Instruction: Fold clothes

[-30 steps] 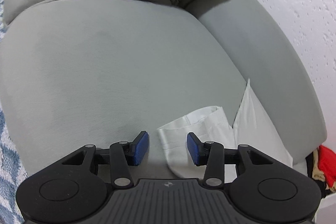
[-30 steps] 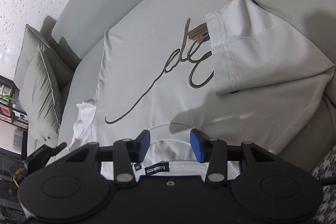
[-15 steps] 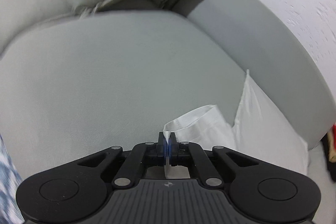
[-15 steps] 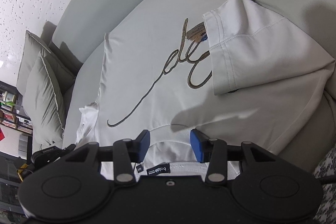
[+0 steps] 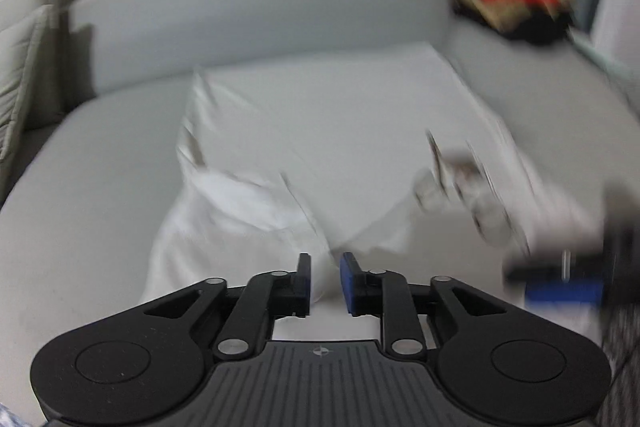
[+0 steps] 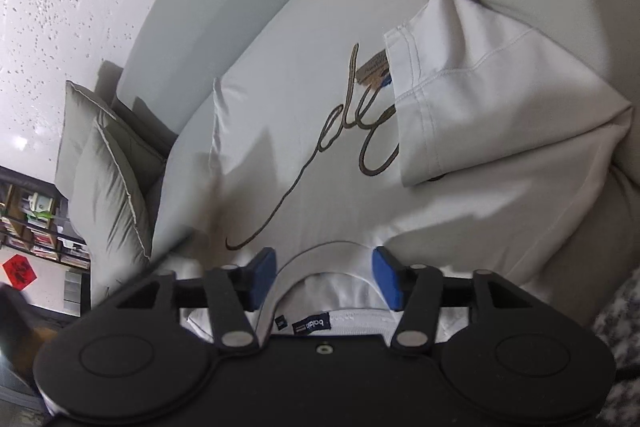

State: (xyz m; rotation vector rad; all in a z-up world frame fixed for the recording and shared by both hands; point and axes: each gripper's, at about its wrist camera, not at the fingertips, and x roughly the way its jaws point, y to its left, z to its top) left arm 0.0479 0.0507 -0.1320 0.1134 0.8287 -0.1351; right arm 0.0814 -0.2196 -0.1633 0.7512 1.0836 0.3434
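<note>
Folding the white T-shirt [image 6: 320,99] on the grey sofa [image 5: 256,7] has reached the second sleeve, judging by how things lie. One sleeve [image 6: 500,107] already rests folded in over the script print on the chest. The other sleeve [image 5: 240,203] is bunched in front of the left gripper [image 5: 325,283], whose jaws have just been opening and now stand a little apart; white cloth shows in the gap, but the blurred picture does not show the pads pressing it. The right gripper [image 6: 325,277] hangs over the collar [image 6: 332,255], its jaws having just opened wider, well apart and holding nothing.

To do this step well, the sleeve should land flat, matching its partner, its hem straight, and any ridge smoothed before the body is folded.

No basket, box or other container is visible.
</note>
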